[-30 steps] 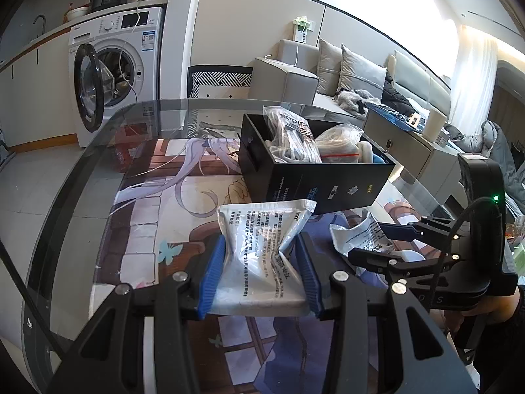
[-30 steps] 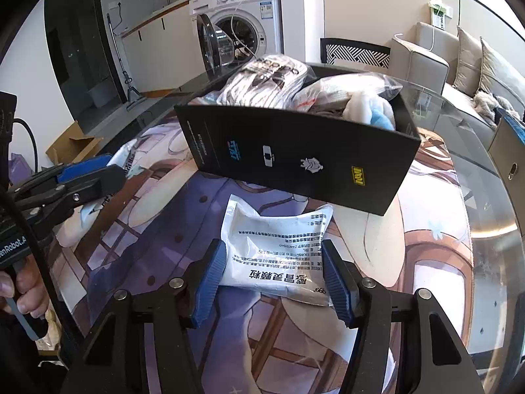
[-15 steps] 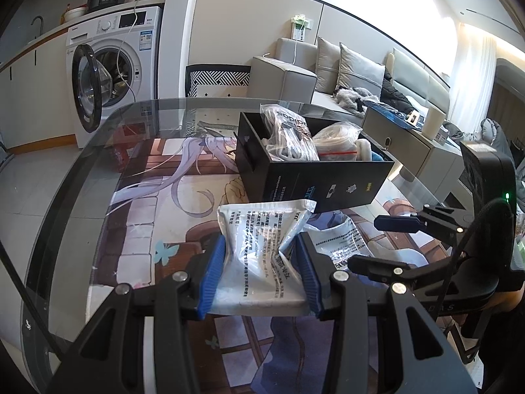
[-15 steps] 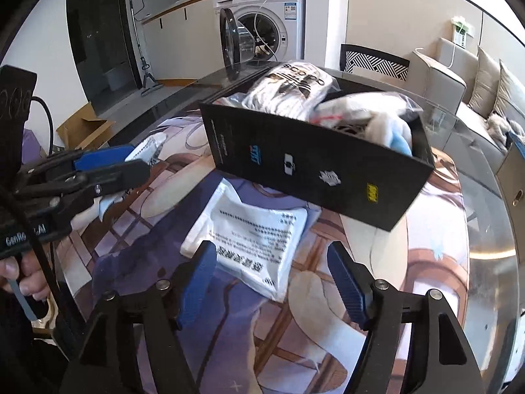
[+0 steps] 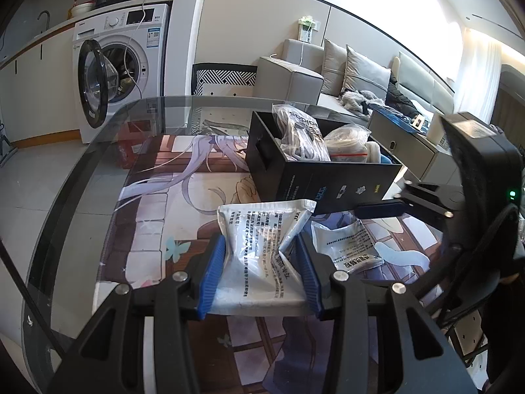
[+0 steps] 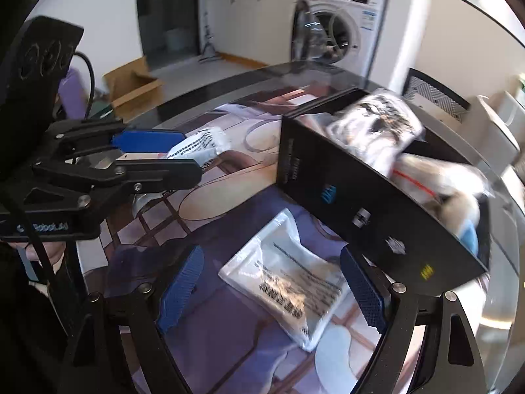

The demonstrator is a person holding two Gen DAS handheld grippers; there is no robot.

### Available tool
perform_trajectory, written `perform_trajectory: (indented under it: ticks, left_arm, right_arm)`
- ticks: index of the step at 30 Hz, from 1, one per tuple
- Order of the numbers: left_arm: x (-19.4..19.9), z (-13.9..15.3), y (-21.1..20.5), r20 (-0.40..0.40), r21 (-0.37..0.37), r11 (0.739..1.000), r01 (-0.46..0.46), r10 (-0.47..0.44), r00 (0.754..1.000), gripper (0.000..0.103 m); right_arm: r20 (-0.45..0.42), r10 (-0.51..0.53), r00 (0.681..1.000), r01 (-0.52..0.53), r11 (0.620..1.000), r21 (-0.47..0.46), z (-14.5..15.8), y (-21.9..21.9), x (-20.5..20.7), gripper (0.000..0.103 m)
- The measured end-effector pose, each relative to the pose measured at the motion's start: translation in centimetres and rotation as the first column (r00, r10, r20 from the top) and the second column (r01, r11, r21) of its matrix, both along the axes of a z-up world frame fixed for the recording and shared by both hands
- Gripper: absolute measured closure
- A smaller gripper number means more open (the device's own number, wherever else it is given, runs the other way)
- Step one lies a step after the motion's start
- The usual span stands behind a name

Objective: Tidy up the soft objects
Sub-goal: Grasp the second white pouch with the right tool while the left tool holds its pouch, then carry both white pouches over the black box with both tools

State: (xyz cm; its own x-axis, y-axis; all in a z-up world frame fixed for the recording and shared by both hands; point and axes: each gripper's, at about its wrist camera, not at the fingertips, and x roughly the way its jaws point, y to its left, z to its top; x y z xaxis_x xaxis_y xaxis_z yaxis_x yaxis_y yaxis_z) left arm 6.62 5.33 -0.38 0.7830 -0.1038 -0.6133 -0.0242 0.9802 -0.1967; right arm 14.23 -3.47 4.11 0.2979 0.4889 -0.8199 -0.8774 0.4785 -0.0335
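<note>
My left gripper (image 5: 261, 269) pinches one white pouch (image 5: 259, 249) near the table's front edge; my right gripper (image 6: 269, 290) is opening over the second pouch (image 6: 288, 282) — untouched, beside the black box (image 6: 361, 203) — boxing comes next.

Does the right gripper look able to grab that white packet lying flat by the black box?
Probably yes. The right gripper hangs over the white packet, jaws opening to either side, nothing covering it. The black box sits close beside one finger.

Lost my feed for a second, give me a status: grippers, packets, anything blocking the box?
Left gripper shut on a white packet. Right gripper opening, second packet lying loose between its fingers. Black box nearly full.
</note>
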Motion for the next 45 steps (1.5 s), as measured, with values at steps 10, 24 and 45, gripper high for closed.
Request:
perform_trajectory:
  ticks: [10, 24, 45]
  left_arm:
    - [0.1, -0.3, 0.1, -0.002, -0.005, 1.0, -0.003, 0.003, 1.0, 0.06]
    - [0.0, 0.4, -0.2, 0.009, 0.001, 1.0, 0.001, -0.001, 1.0, 0.06]
    - [1.2, 2.9, -1.2, 0.068, -0.01, 1.0, 0.02, -0.019, 0.998, 0.06]
  right_arm:
    - [-0.085, 0.037, 0.996, -0.041, 0.998, -0.052, -1.3, -2.0, 0.4, 0.018]
    - [-0.053, -0.004, 0.999, 0.003, 1.0, -0.03, -1.8, -1.8, -0.3, 0.059]
    - [0.045, -0.172, 0.984, 0.159, 0.966, 0.206, 6.3, -7.5, -0.1, 0.069]
